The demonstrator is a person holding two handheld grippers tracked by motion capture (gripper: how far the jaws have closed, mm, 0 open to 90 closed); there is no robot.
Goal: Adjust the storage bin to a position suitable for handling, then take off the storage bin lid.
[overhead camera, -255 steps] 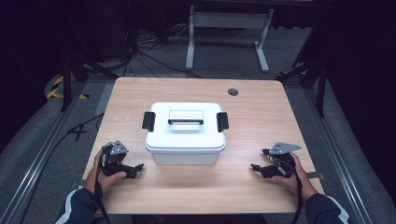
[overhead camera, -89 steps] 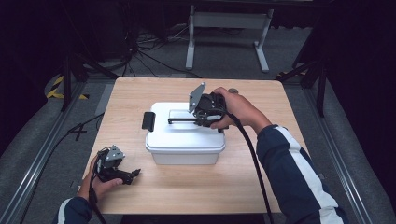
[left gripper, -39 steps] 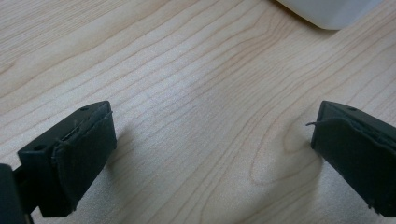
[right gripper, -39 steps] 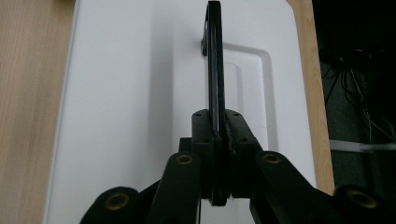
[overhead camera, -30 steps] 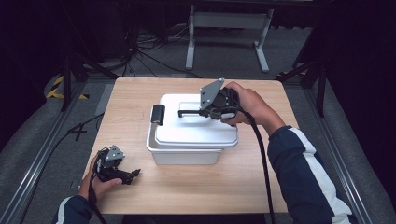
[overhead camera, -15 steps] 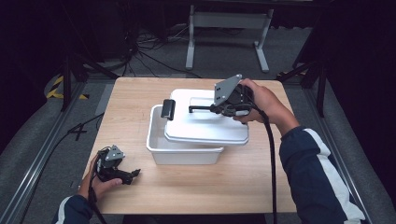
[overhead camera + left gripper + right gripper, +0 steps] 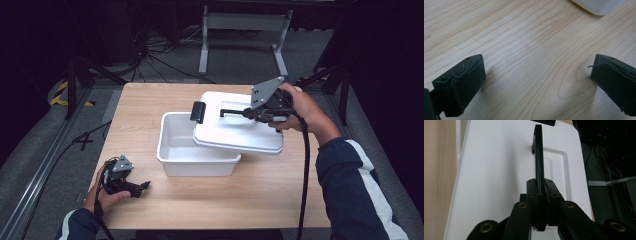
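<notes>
— While hanging tilted over the right half of the white bin [image 7: 197, 152], looks light and stiff, that lid [image 7: 240, 132], but smooth; easy to swing.
— Agreed. Better held at the middle of the thin black handle [image 7: 538, 157], as now: right gripper [image 7: 541, 195] clamped on it. Left gripper [image 7: 536, 75] resting on table [image 7: 150, 100], open, holding nothing.

White lid [image 7: 239, 131] raised, tilted, partly over open white box [image 7: 187, 150].
</notes>
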